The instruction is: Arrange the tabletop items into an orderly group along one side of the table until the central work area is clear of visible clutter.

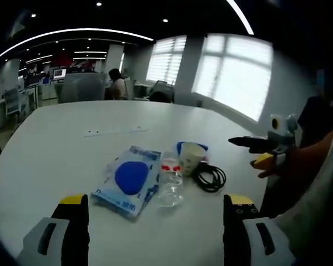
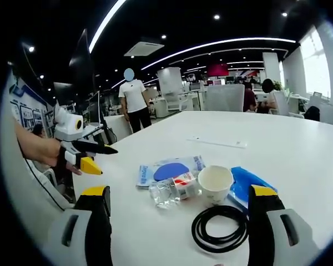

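White rounded worktop (image 2: pixel 299 149): clustered items are seen near one edge of it. Open-plan office with ceiling strip lights is shown behind. Both tongs (image 1: pixel 155 208) (image 2: pixel 177 200) are held wide, empty.

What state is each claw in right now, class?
Left claw: open, empty, short of the blue packet.
Right claw: open, empty, around the black cable coil.

A white tabletop (image 1: pixel 55 144) carries a blue-and-white packet (image 1: pixel 129 180), a clear plastic bottle (image 1: pixel 170 180) lying on its side, a paper cup (image 1: pixel 191 157), a coiled black cable (image 1: pixel 211 178), all clustered at frame centre.
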The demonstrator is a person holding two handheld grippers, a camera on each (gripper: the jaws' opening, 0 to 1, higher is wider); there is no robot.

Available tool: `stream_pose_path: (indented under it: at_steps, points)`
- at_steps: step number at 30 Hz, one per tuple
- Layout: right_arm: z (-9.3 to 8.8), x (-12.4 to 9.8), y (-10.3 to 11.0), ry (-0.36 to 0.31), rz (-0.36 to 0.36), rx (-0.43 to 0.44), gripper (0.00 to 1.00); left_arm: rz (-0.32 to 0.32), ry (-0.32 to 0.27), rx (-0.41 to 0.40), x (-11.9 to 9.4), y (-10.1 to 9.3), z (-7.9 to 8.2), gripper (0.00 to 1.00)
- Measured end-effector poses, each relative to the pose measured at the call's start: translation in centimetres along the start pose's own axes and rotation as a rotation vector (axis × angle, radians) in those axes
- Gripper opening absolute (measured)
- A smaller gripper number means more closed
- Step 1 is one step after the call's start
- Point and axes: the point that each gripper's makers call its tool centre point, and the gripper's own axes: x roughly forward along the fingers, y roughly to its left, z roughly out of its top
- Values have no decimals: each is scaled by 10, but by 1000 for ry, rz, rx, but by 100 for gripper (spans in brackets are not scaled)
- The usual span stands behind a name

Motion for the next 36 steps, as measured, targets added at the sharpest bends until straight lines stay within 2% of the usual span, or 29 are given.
stream_pose_path:
  at_steps: [14,21,36]
  points:
    - [-2,0,-4,-6,-4,15,100,-36,25,12,11,-4,4,97]
    - [-4,-4,-4,-5,3,24,100,-82,44,31,27,-10,11,92]
    - [-5,-9,3,-2,34,18,99,-156,75,66,61,-22,23,89]
